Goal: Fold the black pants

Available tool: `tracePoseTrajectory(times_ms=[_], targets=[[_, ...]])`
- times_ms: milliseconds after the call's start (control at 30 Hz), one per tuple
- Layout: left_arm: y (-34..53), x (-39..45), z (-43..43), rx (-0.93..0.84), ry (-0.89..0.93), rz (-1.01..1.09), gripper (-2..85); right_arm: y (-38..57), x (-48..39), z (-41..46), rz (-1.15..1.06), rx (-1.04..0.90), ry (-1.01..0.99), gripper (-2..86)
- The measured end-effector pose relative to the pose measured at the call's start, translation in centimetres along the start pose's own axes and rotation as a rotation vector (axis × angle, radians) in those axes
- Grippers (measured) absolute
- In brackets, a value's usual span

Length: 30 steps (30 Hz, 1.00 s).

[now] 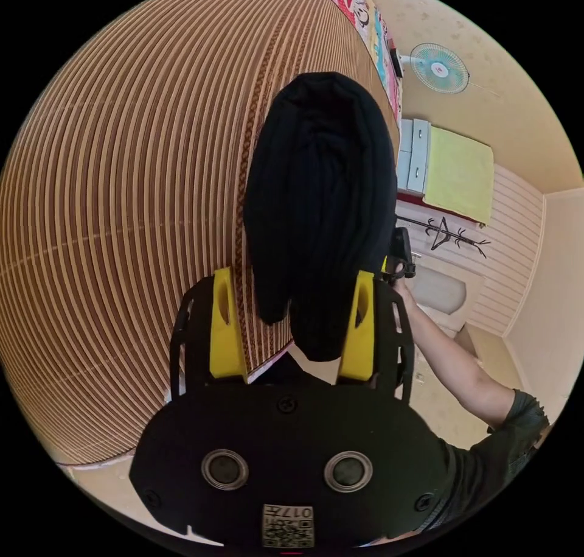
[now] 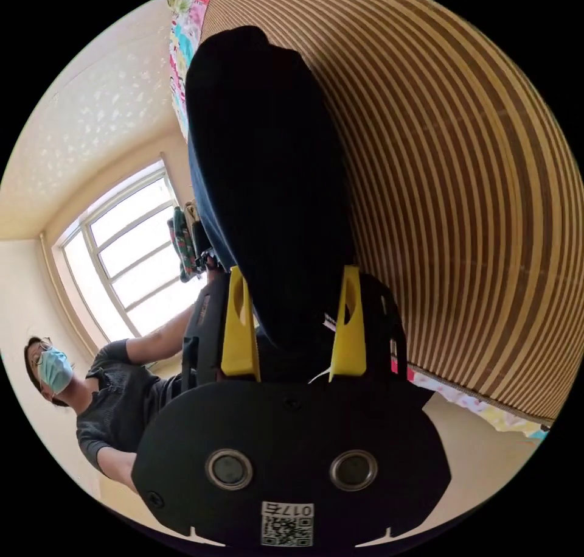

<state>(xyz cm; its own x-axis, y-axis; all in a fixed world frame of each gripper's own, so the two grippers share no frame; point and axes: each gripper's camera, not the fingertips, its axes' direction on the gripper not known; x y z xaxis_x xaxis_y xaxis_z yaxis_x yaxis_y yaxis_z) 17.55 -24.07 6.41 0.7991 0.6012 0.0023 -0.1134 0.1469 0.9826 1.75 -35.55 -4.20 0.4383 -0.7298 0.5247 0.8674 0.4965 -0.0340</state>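
Note:
The black pants [image 1: 319,185] are gathered into a thick, long bunch that runs away from the camera over the striped mat [image 1: 121,216]. My left gripper [image 1: 292,277] has its yellow jaws on either side of the near end of the bunch. My right gripper [image 1: 400,255] shows just past the pants' right edge, held in a hand. In the right gripper view the same dark bunch [image 2: 267,173] fills the space between the right gripper's [image 2: 295,277] yellow jaws, above the striped mat [image 2: 474,185].
A colourful sheet [image 1: 365,15] borders the mat's far edge. On the wall are a fan [image 1: 439,68], a cabinet with a yellow cloth [image 1: 459,173] and a coat rack [image 1: 444,234]. A person [image 2: 115,386] stands by a window [image 2: 128,259].

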Motion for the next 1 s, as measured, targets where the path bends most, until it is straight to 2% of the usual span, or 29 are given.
tracePoseTrajectory(times_ms=[67,133,300,400,533,633,867,1000], targets=[[0.1,-1.8,-0.6,0.002,0.128,-0.045,19.2,3.1,-1.1,2.9,0.012,0.007,-0.051,17.1],[0.3,-2.7,-1.5,-0.022,0.149,-0.043,17.3,6.0,-2.0,4.3,0.025,0.055,-0.055,15.1],[1.5,-0.1,-1.6,-0.243,0.064,0.056,14.0,13.3,-3.1,3.5,0.03,0.168,-0.147,11.6],[2.4,3.5,-0.5,-0.291,0.024,0.125,12.9,16.3,-4.0,-0.1,-0.009,0.177,-0.198,10.3],[2.2,9.3,2.8,-0.28,-0.039,0.203,12.2,19.1,-6.0,-7.5,-0.079,0.146,-0.125,9.5],[0.5,14.3,7.3,-0.25,-0.042,0.242,11.8,21.8,-6.1,-15.3,-0.112,0.208,-0.119,9.3],[-7.4,30.0,22.0,-0.202,0.014,0.372,11.8,28.8,-9.1,-37.6,-0.233,0.382,0.049,9.4],[-12.8,38.9,31.3,-0.19,0.081,0.453,11.9,31.5,-9.8,-47.6,-0.254,0.479,0.168,9.8]])
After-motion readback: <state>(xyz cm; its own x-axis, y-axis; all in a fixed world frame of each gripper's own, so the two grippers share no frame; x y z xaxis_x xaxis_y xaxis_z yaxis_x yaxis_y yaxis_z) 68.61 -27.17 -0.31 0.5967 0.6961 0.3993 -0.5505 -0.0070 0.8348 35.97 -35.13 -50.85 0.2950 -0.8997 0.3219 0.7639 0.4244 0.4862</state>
